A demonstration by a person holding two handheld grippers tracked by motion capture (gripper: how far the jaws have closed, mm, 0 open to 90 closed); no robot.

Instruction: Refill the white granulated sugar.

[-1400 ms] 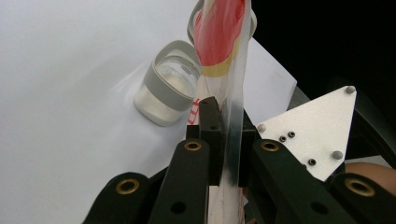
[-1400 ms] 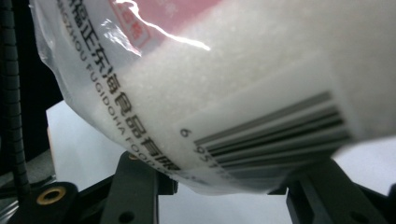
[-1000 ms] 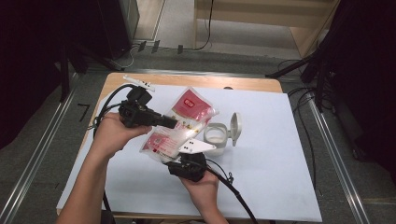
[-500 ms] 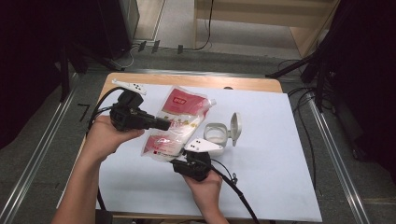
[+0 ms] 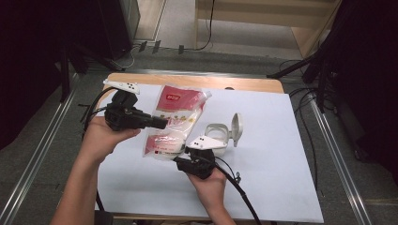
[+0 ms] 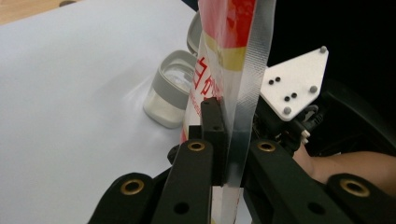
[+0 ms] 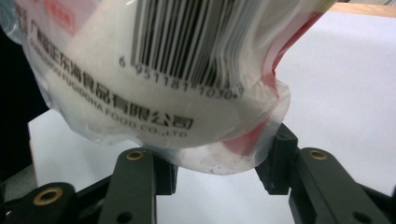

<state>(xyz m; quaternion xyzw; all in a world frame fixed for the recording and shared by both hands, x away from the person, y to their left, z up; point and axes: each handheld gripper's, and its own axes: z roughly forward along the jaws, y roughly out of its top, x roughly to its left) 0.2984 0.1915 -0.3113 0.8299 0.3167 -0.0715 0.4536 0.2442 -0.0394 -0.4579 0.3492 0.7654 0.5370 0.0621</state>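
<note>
A red and white pouch of white powder (image 5: 176, 117) is held up off the white table sheet (image 5: 277, 154) between my two grippers. My left gripper (image 5: 163, 124) comes in from the left and is shut on the pouch's clear side seam (image 6: 247, 70); the seam is pinched flat between its pads in the left gripper view (image 6: 229, 140). My right gripper (image 5: 180, 159) holds the bottom of the pouch, and the bulging lower end (image 7: 187, 116) sits squeezed between its two jaws (image 7: 219, 168). A small clear jar (image 5: 218, 133) with a grey flip lid stands open just right of the pouch.
The jar (image 6: 170, 93) sits close behind the pouch in the left gripper view. Cables trail from both grippers over the table's left and near edges. A wooden table edge (image 5: 244, 84) runs along the far side. Bare white sheet lies to the right.
The pouch has straightened from a folded, slanted lie to a longer, more upright hang, its top swung toward the far edge. Both hands have hardly shifted.
</note>
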